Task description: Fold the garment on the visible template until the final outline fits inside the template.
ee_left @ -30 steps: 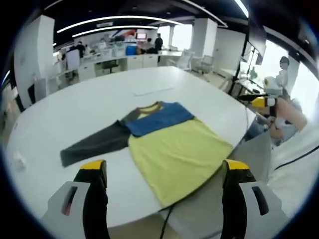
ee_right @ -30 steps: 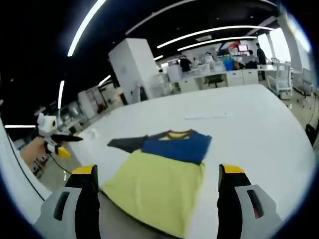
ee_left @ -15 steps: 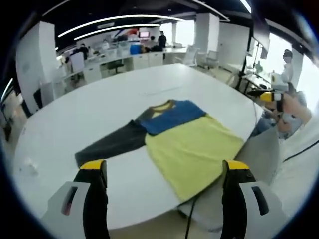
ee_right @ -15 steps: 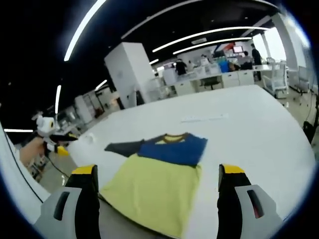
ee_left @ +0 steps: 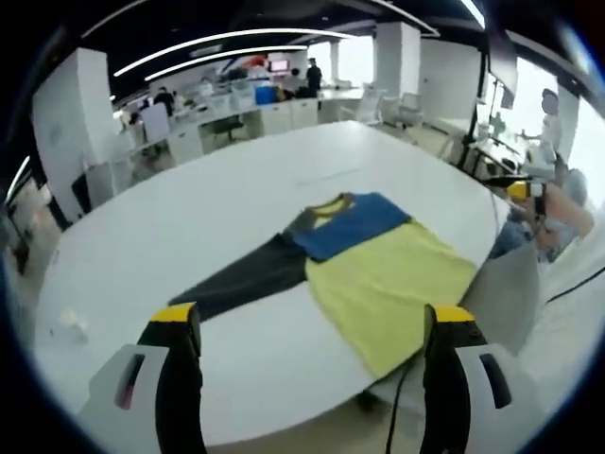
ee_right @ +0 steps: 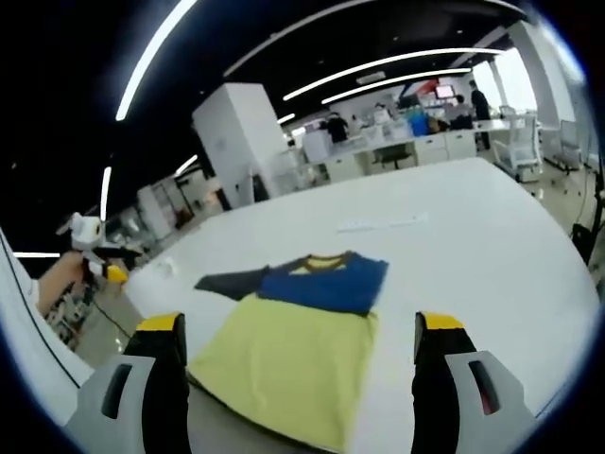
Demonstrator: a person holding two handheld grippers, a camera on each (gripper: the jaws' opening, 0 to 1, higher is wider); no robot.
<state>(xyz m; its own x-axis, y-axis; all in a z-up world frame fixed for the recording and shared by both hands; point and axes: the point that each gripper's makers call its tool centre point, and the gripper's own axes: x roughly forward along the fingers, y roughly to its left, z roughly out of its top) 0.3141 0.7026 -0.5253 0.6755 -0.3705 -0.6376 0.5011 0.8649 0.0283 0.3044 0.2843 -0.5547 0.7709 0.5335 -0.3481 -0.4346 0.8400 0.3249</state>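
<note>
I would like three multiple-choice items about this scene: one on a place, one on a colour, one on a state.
1. Where does the garment lie?
A. on the white table
B. on a chair
C. on the floor

2. What colour is its lower body?
A. red
B. yellow
C. white

3. How are the left gripper and right gripper?
A. both open, holding nothing
B. both shut on the garment
C. one holding a sleeve

Answers: 1 A, it lies flat on the tabletop; 2 B, yellow below a blue chest; 3 A, jaws wide apart, short of the cloth.

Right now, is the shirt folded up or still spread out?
Partly folded: the shirt lies flat, one dark sleeve stretched out; the other isn't visible.
</note>
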